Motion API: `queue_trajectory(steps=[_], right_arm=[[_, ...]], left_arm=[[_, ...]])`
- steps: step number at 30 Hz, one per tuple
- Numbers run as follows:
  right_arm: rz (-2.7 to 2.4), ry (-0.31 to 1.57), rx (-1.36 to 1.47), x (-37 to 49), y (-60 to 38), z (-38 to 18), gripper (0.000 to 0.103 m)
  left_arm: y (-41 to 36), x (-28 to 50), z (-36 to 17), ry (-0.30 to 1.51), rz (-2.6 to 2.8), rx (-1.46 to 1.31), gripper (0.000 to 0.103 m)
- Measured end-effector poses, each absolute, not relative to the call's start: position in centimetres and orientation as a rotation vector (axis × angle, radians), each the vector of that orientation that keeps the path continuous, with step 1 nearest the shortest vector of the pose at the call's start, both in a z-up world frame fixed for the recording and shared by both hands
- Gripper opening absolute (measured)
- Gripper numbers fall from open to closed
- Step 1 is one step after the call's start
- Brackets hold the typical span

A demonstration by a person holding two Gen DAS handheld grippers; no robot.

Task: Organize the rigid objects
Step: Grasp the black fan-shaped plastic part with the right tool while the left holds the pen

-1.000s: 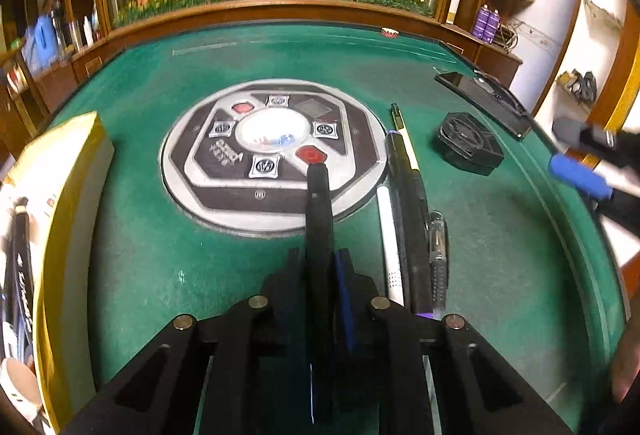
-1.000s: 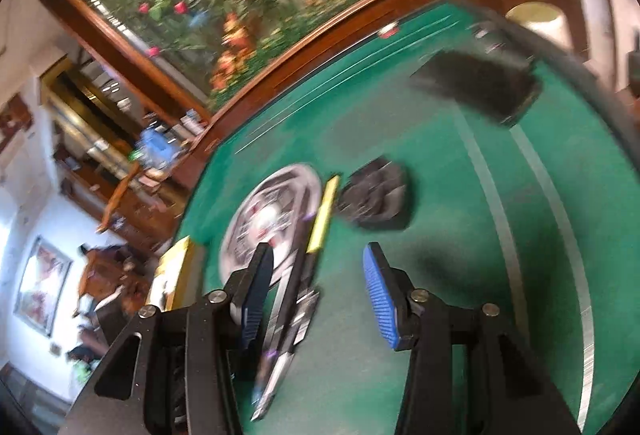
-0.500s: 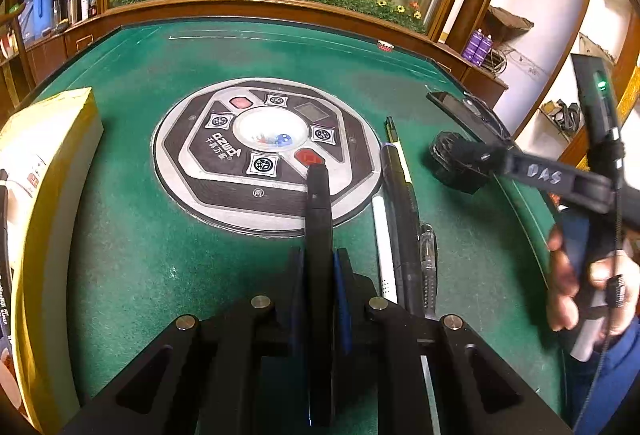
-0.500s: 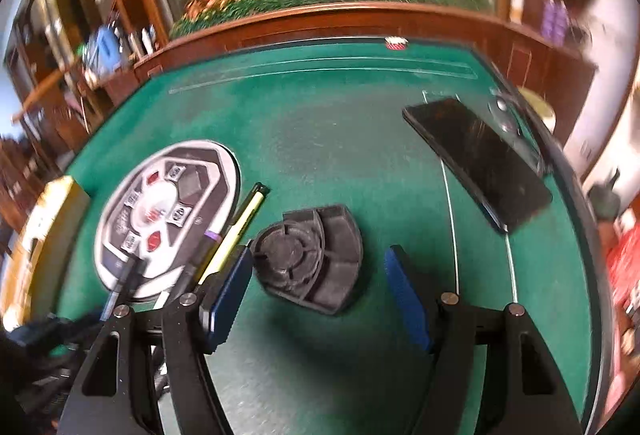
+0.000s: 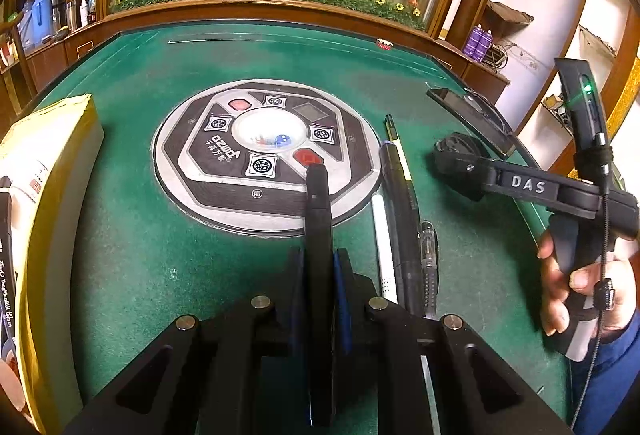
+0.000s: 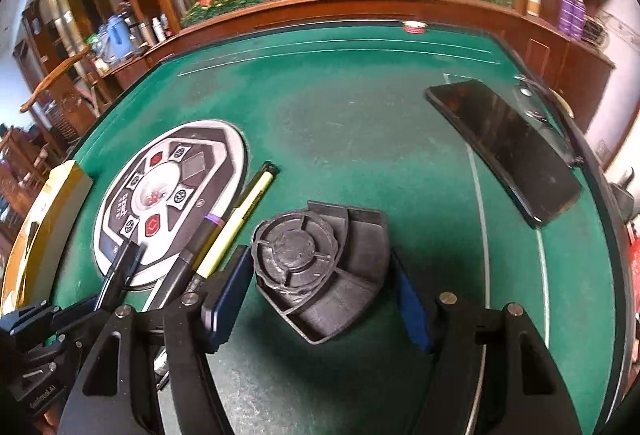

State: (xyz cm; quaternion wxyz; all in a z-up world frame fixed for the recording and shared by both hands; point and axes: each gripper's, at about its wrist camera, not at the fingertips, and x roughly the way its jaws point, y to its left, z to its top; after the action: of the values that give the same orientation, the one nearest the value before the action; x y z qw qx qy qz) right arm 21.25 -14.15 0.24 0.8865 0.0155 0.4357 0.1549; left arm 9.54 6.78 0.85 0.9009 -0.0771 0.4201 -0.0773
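Observation:
My left gripper (image 5: 320, 263) is shut on a black pen (image 5: 318, 203) that sticks out forward over the round control panel (image 5: 224, 191). Right of it, several pens lie side by side on the green felt: a white one (image 5: 382, 235), a black one (image 5: 400, 203) and a yellow one (image 6: 244, 211). My right gripper (image 6: 320, 299) stands open low over the table. A black ribbed plastic part (image 6: 316, 259) sits between its blue pads (image 6: 224, 299), which do not press on it. The left wrist view shows that gripper (image 5: 452, 163) held by a hand (image 5: 568, 291).
A black phone (image 6: 504, 143) lies at the table's right edge. A yellow-edged book (image 5: 52, 163) sits at the left with a marker on it. A wooden rim (image 6: 360, 7) and a planter of flowers bound the far side.
My right gripper rolled level, widened its jaws and came down around the black plastic part. My left gripper stayed put with the black pen.

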Motion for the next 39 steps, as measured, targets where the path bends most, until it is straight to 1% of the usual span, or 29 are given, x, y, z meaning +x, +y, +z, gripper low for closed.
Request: queue_trajectory(steps=[4,8,12,16,22,30,39], right_arm=[[0.329,0.869,0.099,20.3,-14.9,1.8,0.066],[0.359,0.818,0.139,18.9,-14.7,3.3,0.066],[0.405,0.750,0.150,17.0,-14.0,5.1,0.066],[0.467,0.727,0.150,15.4,-12.7,5.9,0.066],[0.517,0.693,0.105,13.3,-10.4,6.6,0.066],[0.561,0.669,0.070,11.1,-8.7,6.9,0.066],[0.567,0.668,0.048,10.8,-8.2,6.7,0.066]], left_arm=[[6.8,9.4,1.0,0.857,-0.135,-0.150,0.014],[7.0,8.6,1.8,0.797,-0.095,-0.141,0.014],[7.3,7.0,3.1,0.691,-0.017,-0.127,0.014],[7.0,4.8,4.3,0.558,0.063,-0.086,0.014],[6.5,2.5,5.1,0.436,0.114,-0.053,0.014],[6.9,1.6,5.1,0.410,0.147,-0.061,0.014],[6.5,1.4,5.0,0.407,0.154,-0.068,0.014]])
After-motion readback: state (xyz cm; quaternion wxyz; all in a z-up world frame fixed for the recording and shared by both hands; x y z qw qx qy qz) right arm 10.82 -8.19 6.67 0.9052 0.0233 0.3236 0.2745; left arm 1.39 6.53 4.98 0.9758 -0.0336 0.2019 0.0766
